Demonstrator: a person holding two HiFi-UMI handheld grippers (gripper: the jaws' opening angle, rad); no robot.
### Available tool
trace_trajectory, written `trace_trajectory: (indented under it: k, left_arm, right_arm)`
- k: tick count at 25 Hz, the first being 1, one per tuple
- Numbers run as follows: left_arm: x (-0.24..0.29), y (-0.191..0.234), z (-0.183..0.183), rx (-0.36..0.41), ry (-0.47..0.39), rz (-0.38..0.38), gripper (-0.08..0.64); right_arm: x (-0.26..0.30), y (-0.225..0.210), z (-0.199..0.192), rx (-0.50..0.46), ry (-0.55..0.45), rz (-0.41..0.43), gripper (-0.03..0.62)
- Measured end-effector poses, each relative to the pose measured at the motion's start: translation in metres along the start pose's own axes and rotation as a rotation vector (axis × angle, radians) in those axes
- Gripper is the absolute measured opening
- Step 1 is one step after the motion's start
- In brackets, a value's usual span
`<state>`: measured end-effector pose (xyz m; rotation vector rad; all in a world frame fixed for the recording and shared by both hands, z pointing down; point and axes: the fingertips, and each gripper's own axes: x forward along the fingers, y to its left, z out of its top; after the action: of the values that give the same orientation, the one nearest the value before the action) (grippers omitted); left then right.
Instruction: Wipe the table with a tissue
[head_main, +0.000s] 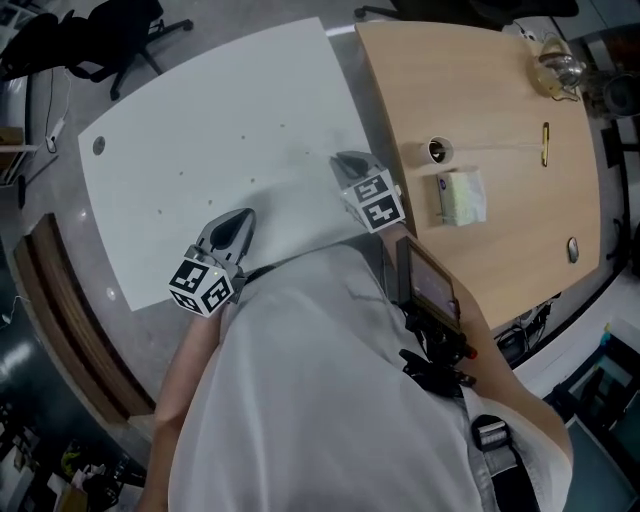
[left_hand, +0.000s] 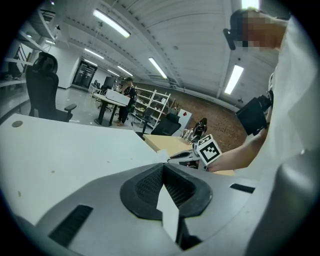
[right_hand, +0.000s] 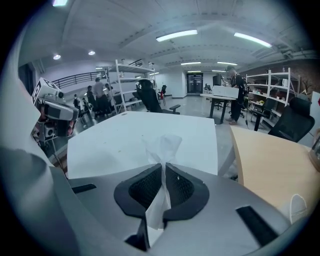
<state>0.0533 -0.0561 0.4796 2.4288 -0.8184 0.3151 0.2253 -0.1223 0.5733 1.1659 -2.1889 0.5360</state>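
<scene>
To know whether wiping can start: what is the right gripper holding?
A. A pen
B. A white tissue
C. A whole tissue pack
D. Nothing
B: in the right gripper view, the right gripper is shut on a white tissue, which sticks out crumpled past the gripper's tips above the white table.

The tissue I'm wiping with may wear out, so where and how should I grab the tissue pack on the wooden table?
Take the tissue pack across its narrower width, coming straight down from above. It lies flat on the wooden table with bare wood along both long sides, so the jaws should be able to straddle it there.
</scene>
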Motion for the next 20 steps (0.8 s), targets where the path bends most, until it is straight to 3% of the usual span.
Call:
trace_trajectory:
  k: [6, 14, 20]
  left_arm:
    - [0.008, -0.003, -0.009, -0.02, 0.018, 0.008, 0.006]
    - [-0.002, 0.008, -0.012, -0.032, 0.016, -0.011, 0.006]
    - [-0.019, 0.026, -0.024, -0.076, 0.009, 0.022, 0.006]
  right_arm:
    - [-0.002, -0.019, -0.006, 0.0, -0.005, -0.027, 0.032]
    - [0.006, -0.027, -0.012, 0.002, 0.06, -0.074, 0.032]
    - [0.028, -0.026, -0.016, -0.019, 0.103, -0.087, 0.032]
